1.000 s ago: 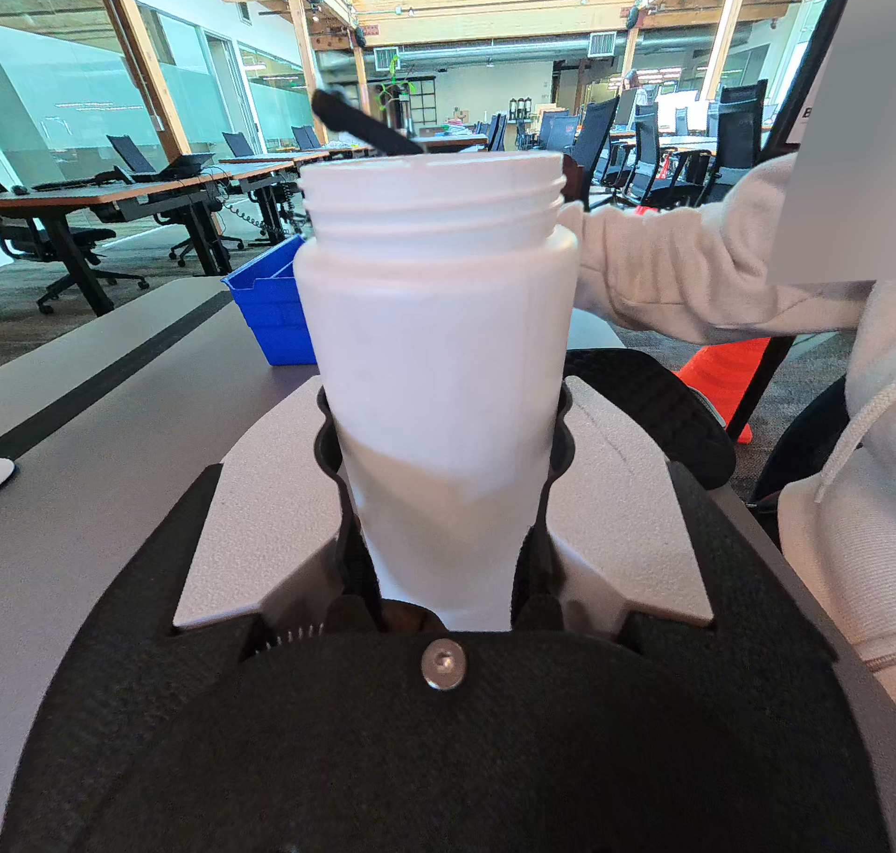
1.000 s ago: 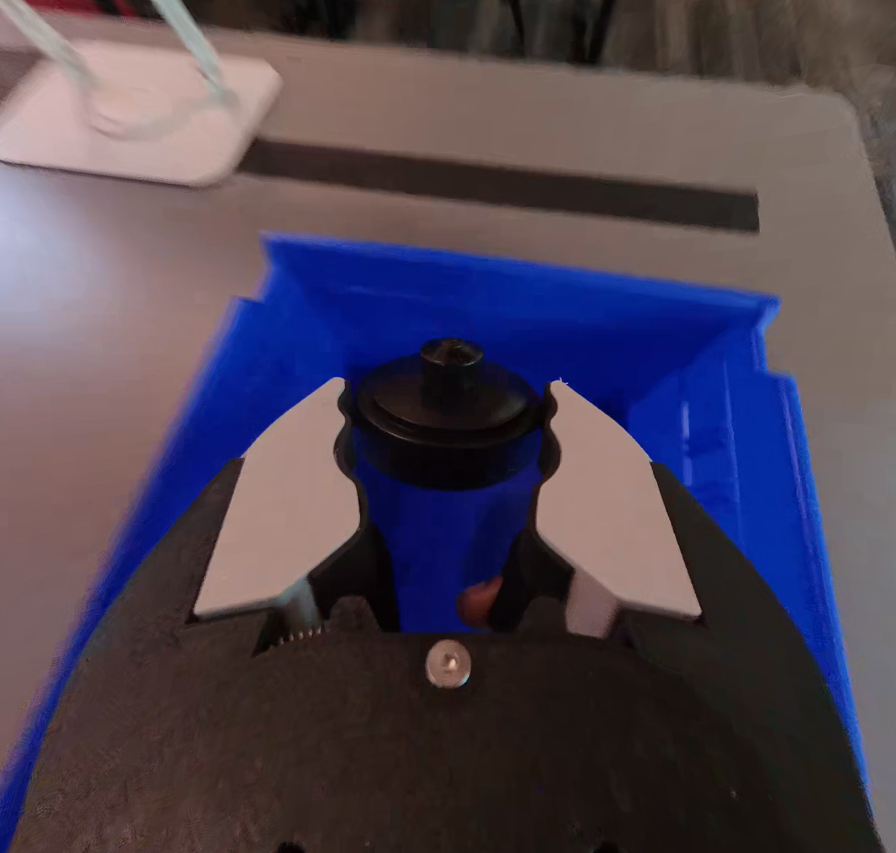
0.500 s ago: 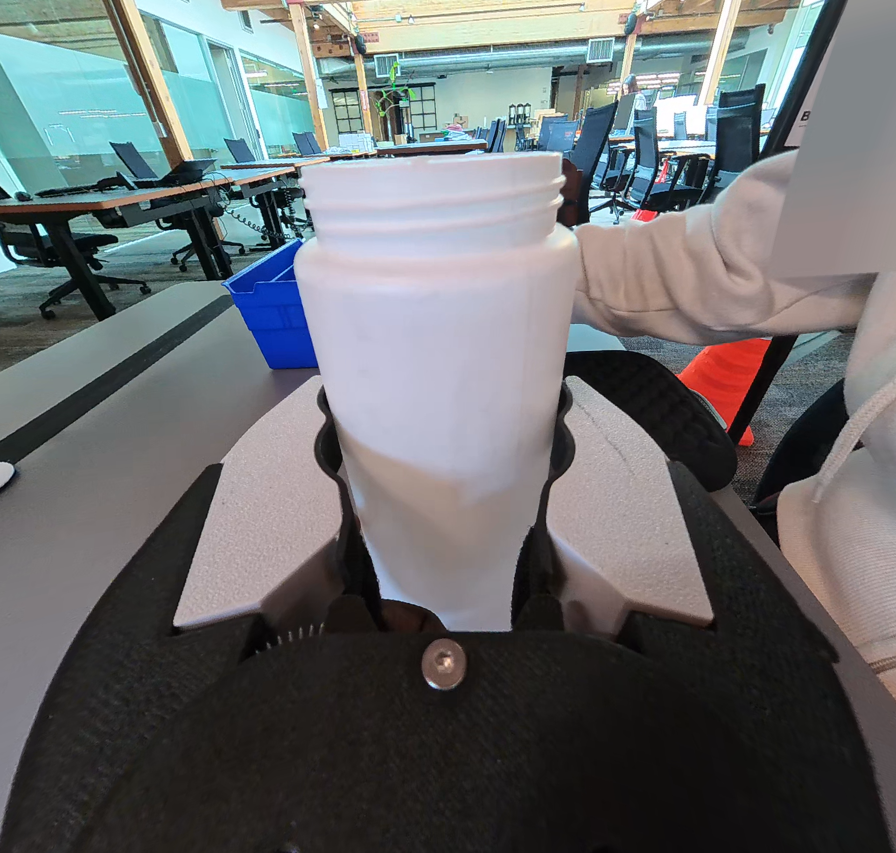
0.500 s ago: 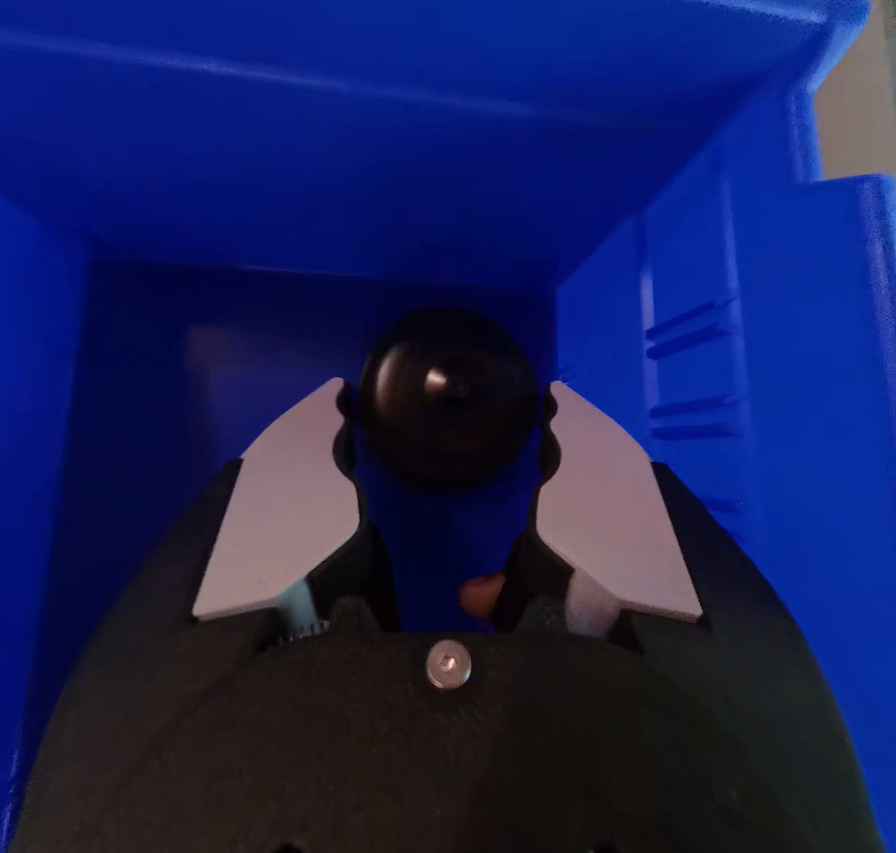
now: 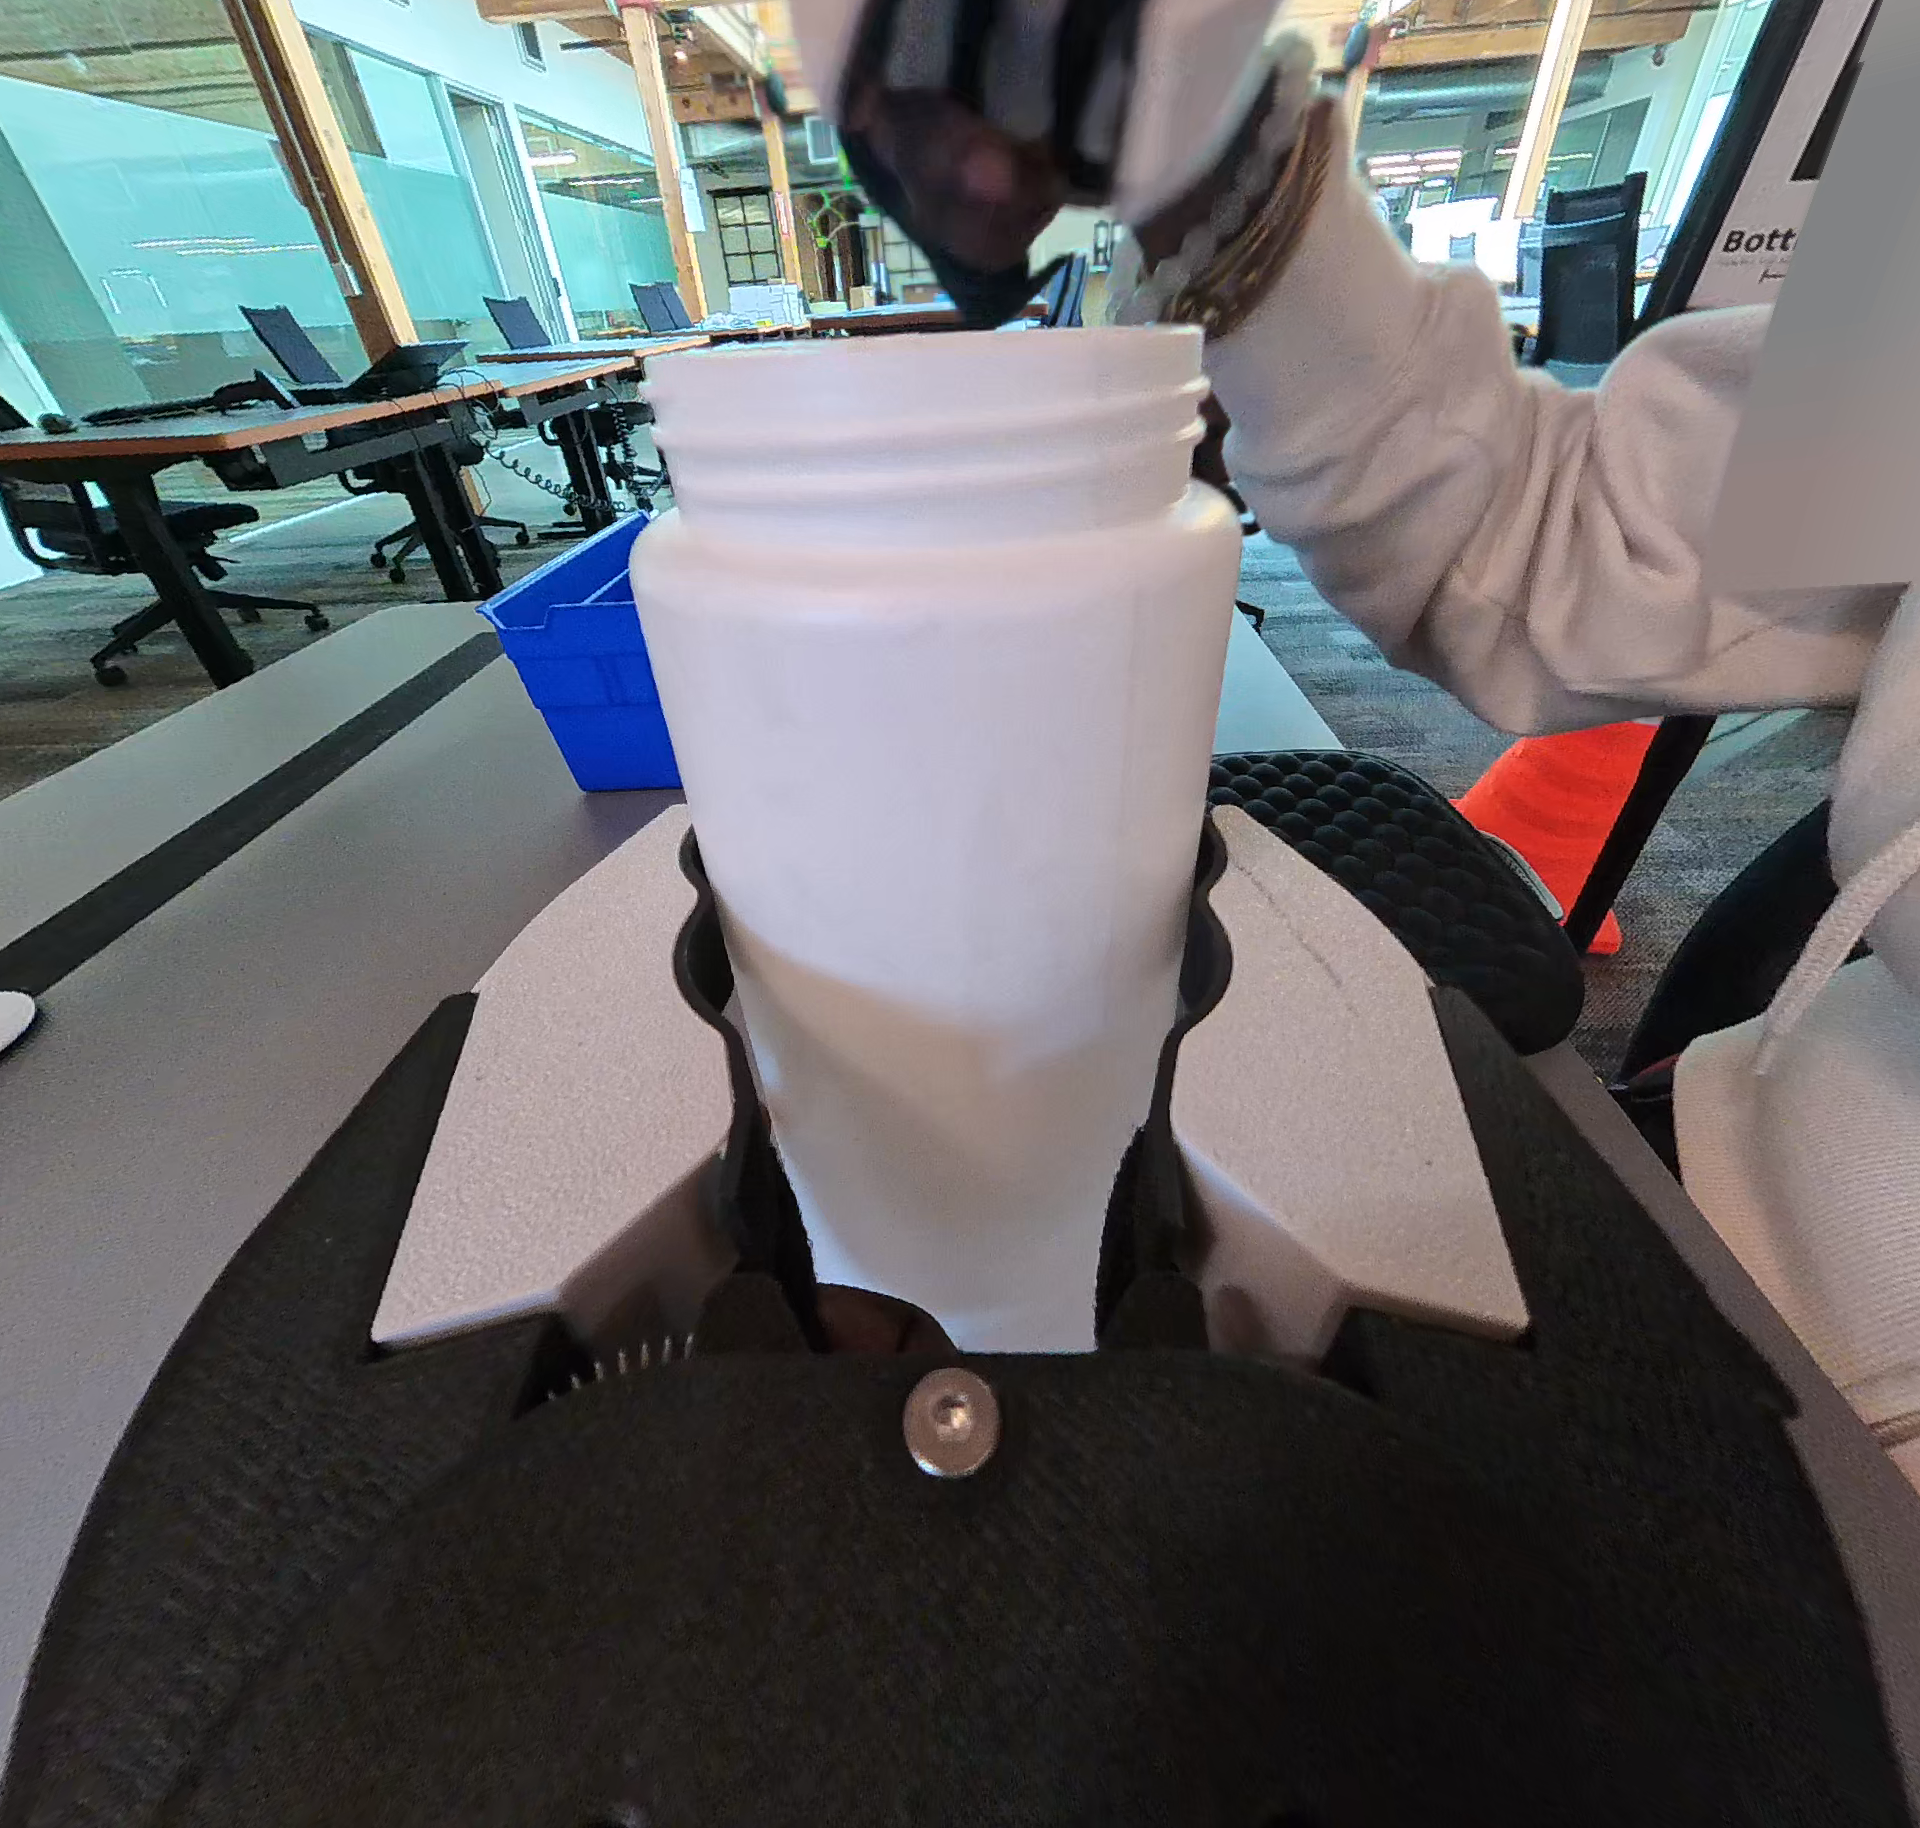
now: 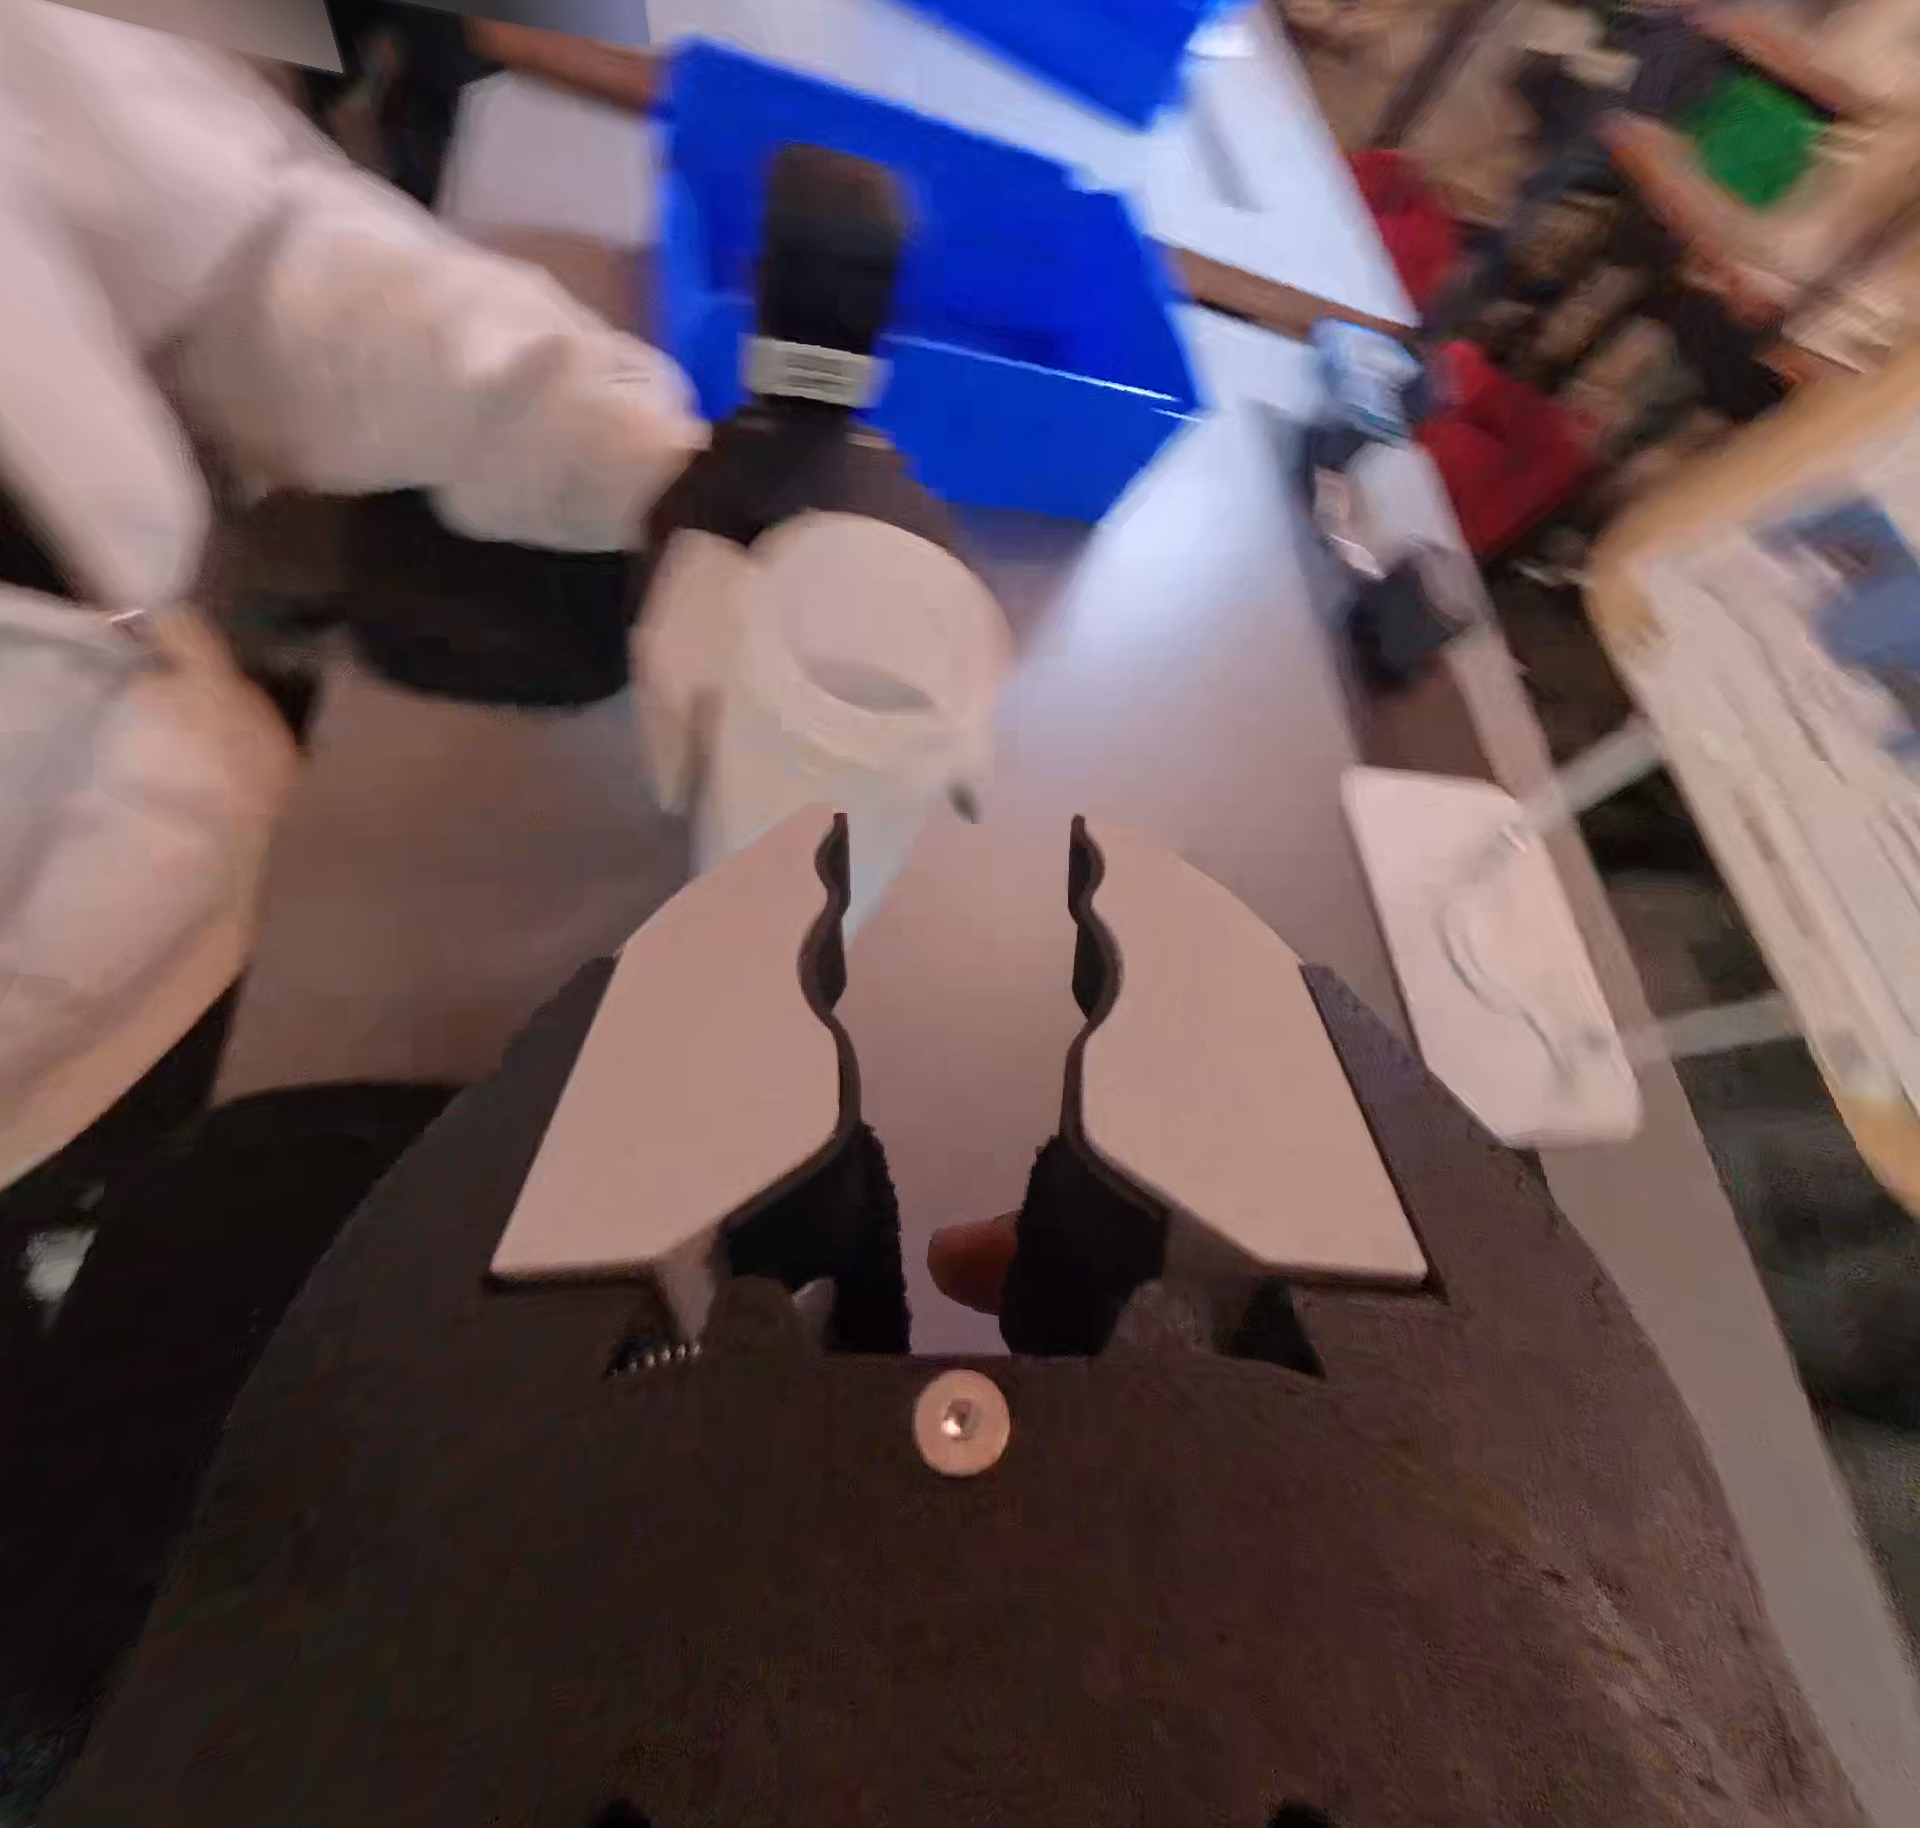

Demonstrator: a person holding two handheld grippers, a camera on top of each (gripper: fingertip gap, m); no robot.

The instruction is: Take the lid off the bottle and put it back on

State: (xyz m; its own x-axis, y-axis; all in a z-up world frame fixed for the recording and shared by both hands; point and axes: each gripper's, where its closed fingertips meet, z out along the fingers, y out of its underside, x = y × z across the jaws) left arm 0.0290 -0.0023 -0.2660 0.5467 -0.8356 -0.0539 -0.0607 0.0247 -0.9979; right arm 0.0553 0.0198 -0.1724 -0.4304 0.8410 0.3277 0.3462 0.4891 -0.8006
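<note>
My left gripper (image 5: 951, 833) is shut on a white bottle (image 5: 935, 718) and holds it upright above the grey table (image 5: 208, 1051). The bottle's threaded neck is open, with no lid on it. My right gripper (image 6: 956, 833) is empty, its jaws a little apart. In the left wrist view it shows blurred (image 5: 997, 116) just above the bottle's mouth. In the blurred right wrist view the bottle (image 6: 852, 677) lies just beyond my right fingertips, mouth towards the camera. No lid is in view.
A blue bin (image 5: 582, 677) stands on the table behind the bottle and also shows in the right wrist view (image 6: 935, 272). A white stand base (image 6: 1486, 957) lies at the table's right. A person's white sleeve (image 5: 1507, 531), a black chair back (image 5: 1392, 874) and an orange cone (image 5: 1548, 812) are on the right. Some 11 cm of space lies between my two pairs of fingers.
My right gripper let go of the black lid inside the blue bin, came out and moved over above the bottle's mouth. The left gripper and bottle stayed still.
</note>
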